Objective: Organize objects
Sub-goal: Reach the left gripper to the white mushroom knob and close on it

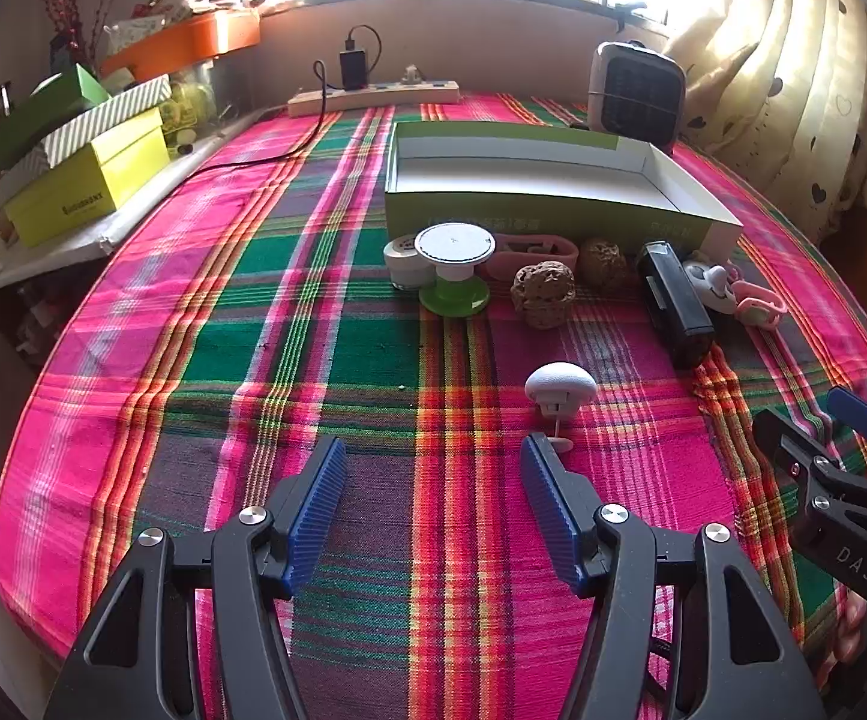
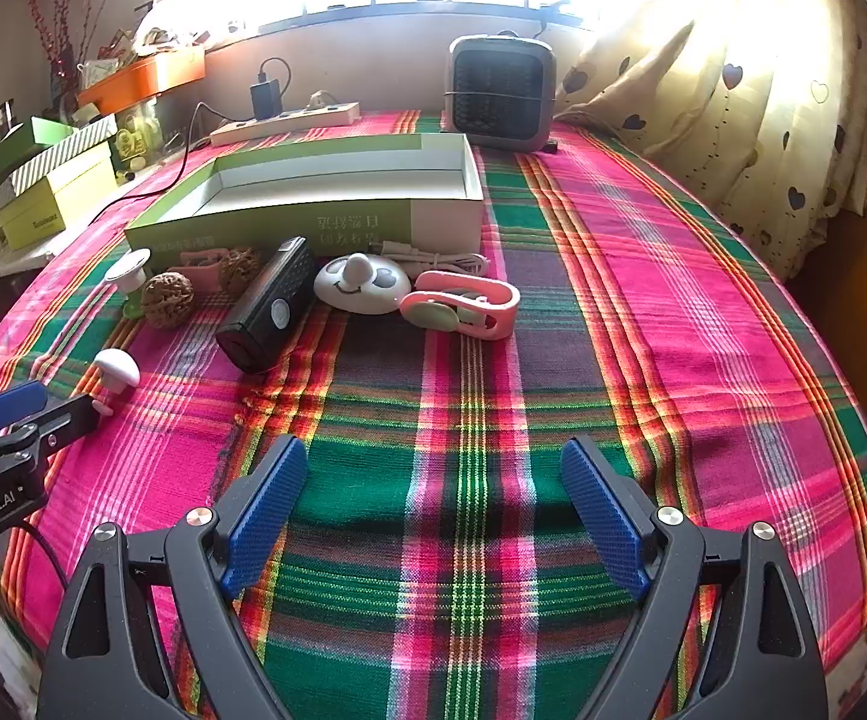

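Bench under a pink-and-green plaid cloth [image 2: 643, 312]; at its far middle an open, empty green-and-white cardboard box [image 1: 529, 213], the likely destination. Loose items ranged along the box's near wall: roll of tape [image 1: 402, 261], white disc on a green stand [image 1: 455, 273], pink holder [image 1: 532, 255] touching the box, two walnuts [image 1: 542, 293], black rectangular device [image 2: 268, 315], white smiley-faced gadget [image 2: 363, 284], pink clip [image 2: 463, 303], coiled white cable [image 2: 433, 257]. One white mushroom-shaped piece [image 1: 560, 389] stands apart, nearer the front. Left gripper [image 1: 433, 510]: fingers spread wide, nothing between them, angled down at the cloth with the mushroom piece just beyond its right finger. Right gripper [image 2: 433, 510]: fingers likewise wide apart and empty, over bare cloth, well short of the clip. Sorting not yet begun, by appearance. Recommended handling: left gripper takes the mushroom piece first, closing across its cap rather than the thin stem, since it may tip; lift clear over the box wall before release.
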`<state>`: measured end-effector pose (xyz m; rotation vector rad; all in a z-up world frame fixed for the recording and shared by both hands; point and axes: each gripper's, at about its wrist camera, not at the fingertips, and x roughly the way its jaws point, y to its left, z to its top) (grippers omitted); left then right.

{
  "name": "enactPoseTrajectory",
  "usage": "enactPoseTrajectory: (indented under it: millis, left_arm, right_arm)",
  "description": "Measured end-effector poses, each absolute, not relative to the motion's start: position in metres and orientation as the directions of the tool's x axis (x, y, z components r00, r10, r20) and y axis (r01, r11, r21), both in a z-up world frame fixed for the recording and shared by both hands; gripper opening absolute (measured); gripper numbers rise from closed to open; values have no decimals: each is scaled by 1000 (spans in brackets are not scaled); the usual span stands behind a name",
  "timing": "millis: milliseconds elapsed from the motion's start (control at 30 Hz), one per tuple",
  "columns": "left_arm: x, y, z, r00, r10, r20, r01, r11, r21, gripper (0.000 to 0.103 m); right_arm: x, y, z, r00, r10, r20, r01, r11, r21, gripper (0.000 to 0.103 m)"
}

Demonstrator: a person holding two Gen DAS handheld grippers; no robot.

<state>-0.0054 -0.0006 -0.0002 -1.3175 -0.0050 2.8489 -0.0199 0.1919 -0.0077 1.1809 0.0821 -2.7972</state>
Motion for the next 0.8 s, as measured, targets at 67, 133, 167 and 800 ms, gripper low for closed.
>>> enactPoseTrajectory:
  millis: [67,133,167,800]
  left_arm:
    - [-6,-1,0,-644,9,-765,-7,-1000,-6,59]
    - [-6,-1,0,-638,17,-770,-16,-1000,-9,59]
    - [-7,-1,0,-635,19,-773,-21,-1000,-8,59]
    - [-19,11,11,-584,243,-775,-168,-970,-177,59]
  right_arm:
    - [-20,193,-8,-691,-80,-718,123,-992,-8,87]
    - [-21,194,-8,-688,-90,-720,137,-991,-7,87]
    - [-21,194,-7,-684,-97,-723,146,-989,-5,87]
    - [-57,231,3,-647,-152,-747,268,-963,-36,78]
